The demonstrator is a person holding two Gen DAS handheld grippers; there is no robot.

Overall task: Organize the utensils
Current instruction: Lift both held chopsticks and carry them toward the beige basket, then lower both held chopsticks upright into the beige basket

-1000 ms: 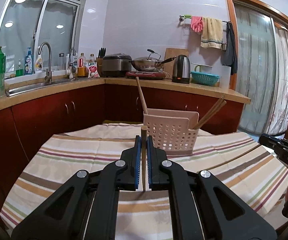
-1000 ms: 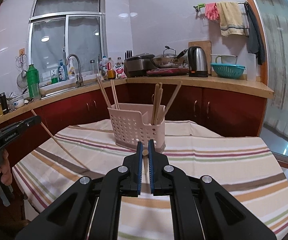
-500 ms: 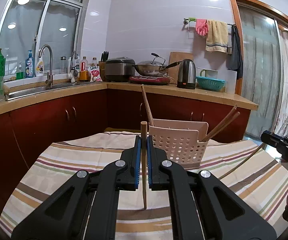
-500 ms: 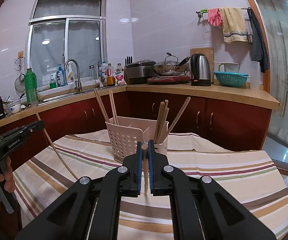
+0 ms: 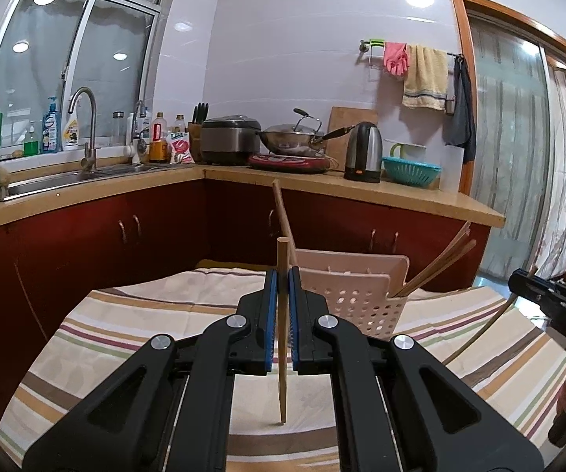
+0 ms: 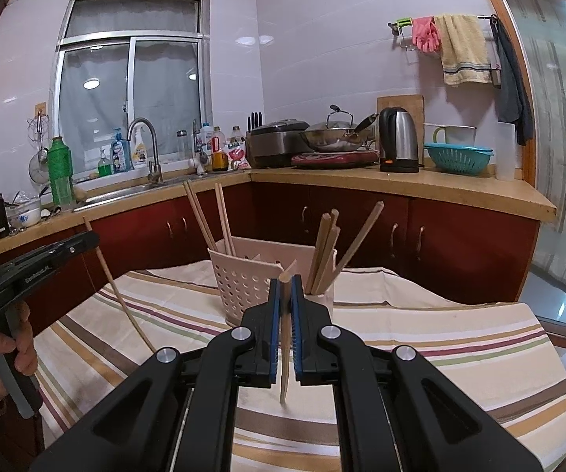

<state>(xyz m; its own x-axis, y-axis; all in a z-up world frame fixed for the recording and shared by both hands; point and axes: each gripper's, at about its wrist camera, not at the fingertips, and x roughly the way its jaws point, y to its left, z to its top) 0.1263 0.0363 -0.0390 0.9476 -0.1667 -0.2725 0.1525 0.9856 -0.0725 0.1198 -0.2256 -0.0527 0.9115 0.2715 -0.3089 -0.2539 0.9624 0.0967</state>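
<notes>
A pink perforated utensil basket [image 5: 361,299] stands on the striped tablecloth and holds several wooden chopsticks [image 6: 328,253]; it also shows in the right wrist view [image 6: 243,287]. My left gripper [image 5: 281,287] is shut on a wooden chopstick [image 5: 282,354] held upright, just left of the basket and in front of it. My right gripper [image 6: 286,295] is shut on another chopstick [image 6: 285,354], held upright in front of the basket. Each gripper shows in the other's view, the right one [image 5: 554,306] and the left one [image 6: 35,263].
The table carries a striped cloth [image 5: 125,326]. Behind it runs a red-cabinet kitchen counter [image 5: 361,192] with a sink, bottles, rice cooker, wok, kettle and a teal colander. A glass door [image 5: 518,157] stands at the right.
Both grippers have risen with their chopsticks, lifting the tips off the cloth, and have moved closer to the basket.
</notes>
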